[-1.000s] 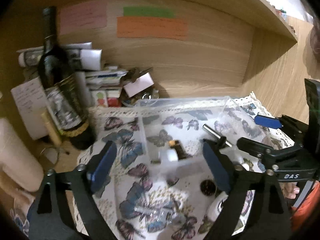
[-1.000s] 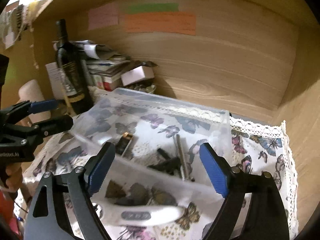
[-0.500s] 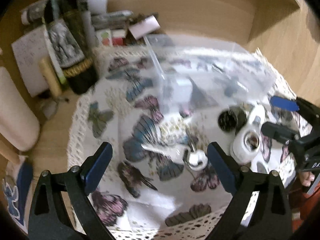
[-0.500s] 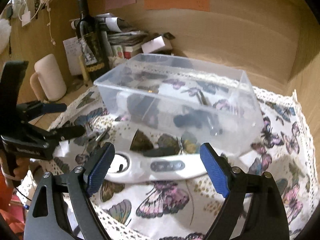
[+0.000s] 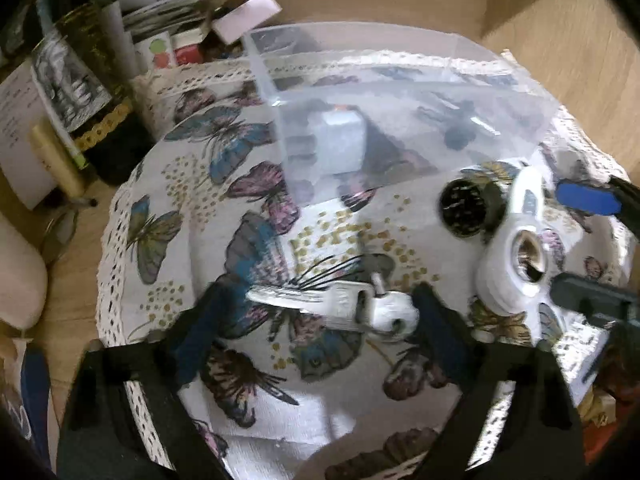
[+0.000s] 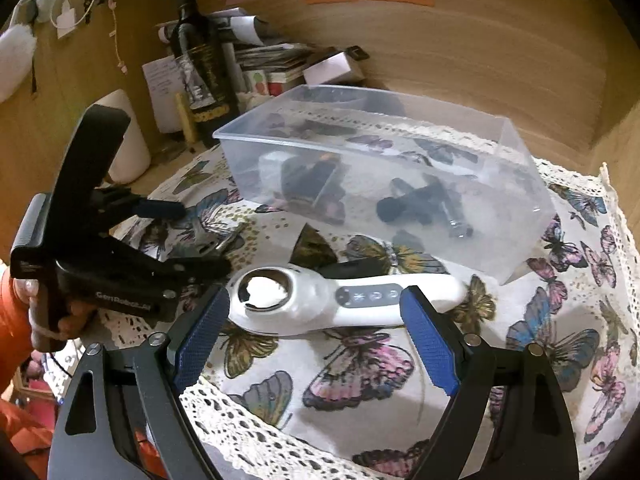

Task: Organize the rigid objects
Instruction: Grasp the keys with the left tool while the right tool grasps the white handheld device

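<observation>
A clear plastic box [image 6: 384, 152] stands on the butterfly cloth [image 6: 360, 364] and holds several small dark items and a white block [image 5: 340, 144]. A white handheld device with buttons [image 6: 344, 300] lies on the cloth in front of the box; my right gripper [image 6: 314, 340] is open just before it, one finger on either side. A silver key with a white tag [image 5: 340, 304] lies on the cloth between the fingers of my open left gripper [image 5: 320, 328]. The left gripper also shows in the right wrist view [image 6: 188, 240]. A round black cap [image 5: 466, 204] lies near the white device [image 5: 516, 264].
A dark wine bottle [image 6: 204, 64], stacked papers and small boxes [image 6: 280, 60] crowd the back left of the wooden alcove. A white roll [image 6: 128, 136] stands at the left. The cloth's lace edge [image 6: 248, 412] hangs at the front.
The left gripper has dropped from over the box down to the key on the cloth. The right gripper has pulled back and lowered, so the white device now lies between its fingers.
</observation>
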### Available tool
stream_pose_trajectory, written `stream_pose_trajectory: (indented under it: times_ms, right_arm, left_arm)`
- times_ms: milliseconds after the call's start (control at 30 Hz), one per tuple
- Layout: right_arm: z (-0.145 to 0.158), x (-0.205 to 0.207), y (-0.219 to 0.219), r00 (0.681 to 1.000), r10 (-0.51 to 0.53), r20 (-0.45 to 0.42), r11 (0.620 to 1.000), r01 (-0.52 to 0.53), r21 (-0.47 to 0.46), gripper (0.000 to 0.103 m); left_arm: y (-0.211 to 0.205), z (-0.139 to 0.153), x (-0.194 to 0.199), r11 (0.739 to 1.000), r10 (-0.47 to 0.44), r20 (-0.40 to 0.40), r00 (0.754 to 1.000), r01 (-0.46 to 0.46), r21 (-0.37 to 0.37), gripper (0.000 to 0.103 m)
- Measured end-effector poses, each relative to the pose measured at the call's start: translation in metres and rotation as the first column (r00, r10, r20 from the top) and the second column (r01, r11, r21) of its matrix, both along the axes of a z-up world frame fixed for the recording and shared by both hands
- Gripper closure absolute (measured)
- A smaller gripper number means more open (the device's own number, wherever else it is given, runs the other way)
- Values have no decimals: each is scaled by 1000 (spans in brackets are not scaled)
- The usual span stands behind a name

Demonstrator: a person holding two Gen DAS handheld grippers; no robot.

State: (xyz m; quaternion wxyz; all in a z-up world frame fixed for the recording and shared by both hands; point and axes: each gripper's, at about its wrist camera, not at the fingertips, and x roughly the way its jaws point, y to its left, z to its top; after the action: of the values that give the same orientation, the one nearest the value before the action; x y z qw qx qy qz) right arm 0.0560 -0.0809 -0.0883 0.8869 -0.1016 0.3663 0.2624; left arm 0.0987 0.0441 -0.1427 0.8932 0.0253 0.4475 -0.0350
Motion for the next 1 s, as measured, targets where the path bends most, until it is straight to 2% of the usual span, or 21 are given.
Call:
stream_pose_trajectory:
  times_ms: [100, 133, 200, 233, 267, 300, 533, 600, 667, 733, 900, 967, 1000]
  right_arm:
    - [-4, 0, 8, 1000, 20, -10, 1000, -20, -6, 19]
    - [-5, 0, 10, 1000, 24, -11, 1000, -24, -9, 19]
    - [-7, 0, 13, 999, 33, -11, 999, -33, -16, 19]
    - [-8, -1, 15, 999, 35, -11, 999, -35, -20, 19]
    - [-9, 0, 17, 999, 37, -12, 999, -37, -24, 19]
    - [-10, 0, 18, 999, 37, -15, 999, -37, -25, 19]
    - [-9, 0, 20, 999, 33, -11, 999, -33, -22, 20]
    - [-7, 0, 18, 1000, 28, -10, 999, -28, -18, 20]
    - [-6, 1, 17, 1000, 23, -10, 1000, -23, -13, 20]
    - [-6, 1, 15, 1000, 16, -12, 1000, -16, -7, 20]
    - [-7, 0, 12, 1000, 11, -19, 1000, -11, -1, 20]
    - [-7, 1, 11, 1000, 11, -20, 1000, -11, 5, 20]
    - [-7, 0, 11, 1000, 12, -20, 1000, -12, 7, 20]
  left_arm:
    - [-2, 1, -3, 1000, -18, 23, 1000, 18, 1, 43]
    - [-2, 1, -4, 1000, -24, 28, 999, 24, -1, 57]
    - [-3, 2, -6, 1000, -29, 38, 999, 29, 0, 71]
    - [-3, 2, -8, 999, -33, 45, 998, 33, 2, 83]
    - [-3, 2, -8, 999, -34, 45, 998, 34, -1, 89]
    - [-2, 3, -8, 999, -36, 47, 998, 36, -7, 91]
    - [1, 12, -11, 999, -39, 45, 998, 40, -21, 90]
    - [-1, 15, -5, 999, -44, 36, 998, 45, -27, 80]
    - [-2, 14, 5, 998, -53, 22, 998, 54, -45, 56]
    - [-5, 11, 17, 996, -64, -1, 998, 64, -59, 53]
    - [-15, 7, 38, 994, -93, -18, 996, 92, -58, 54]
    - [-19, 5, 42, 995, -98, -7, 995, 98, -37, 71]
    - [-20, 6, 41, 994, -106, 0, 994, 106, -34, 75]
